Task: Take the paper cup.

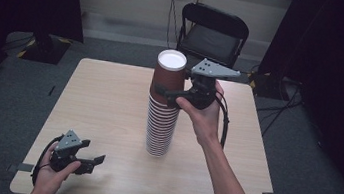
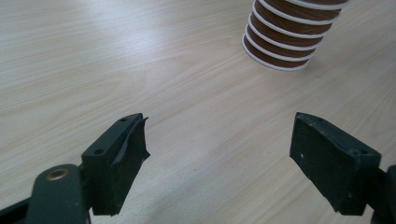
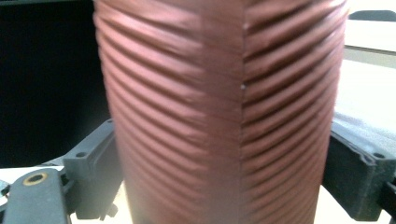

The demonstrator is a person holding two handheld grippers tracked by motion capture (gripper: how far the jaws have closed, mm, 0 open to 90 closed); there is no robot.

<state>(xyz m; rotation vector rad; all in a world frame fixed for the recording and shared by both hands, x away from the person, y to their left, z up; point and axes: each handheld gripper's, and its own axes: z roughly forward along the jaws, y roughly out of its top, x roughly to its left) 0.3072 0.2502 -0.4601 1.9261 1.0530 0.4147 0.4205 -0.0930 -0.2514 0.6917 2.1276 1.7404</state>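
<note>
The top brown ribbed paper cup [image 1: 169, 74], white inside, sat upside down on the tall stack of matching brown paper cups with white rims [image 1: 160, 126], which stood upright near the middle of the pale wooden table [image 1: 103, 103]. In your right gripper view that cup's ribbed wall [image 3: 224, 116] stood between the two black jaws, and they were set a little off its sides, so whether the pads pressed on it I could not tell. Your right gripper [image 1: 168, 94] reached the cup from the right, just below its upper end, with your right hand [image 1: 203, 112] wrapped around its body.

Your left gripper [image 1: 96, 161] lay low at the near left of the table, well apart from the stack, held in your left hand [image 1: 55, 172]. Its jaws stood wide apart with only bare tabletop between them; the bottom rims of the stack [image 2: 289, 39] showed farther off.

A black folding chair [image 1: 212, 34] stood beyond the far edge.
</note>
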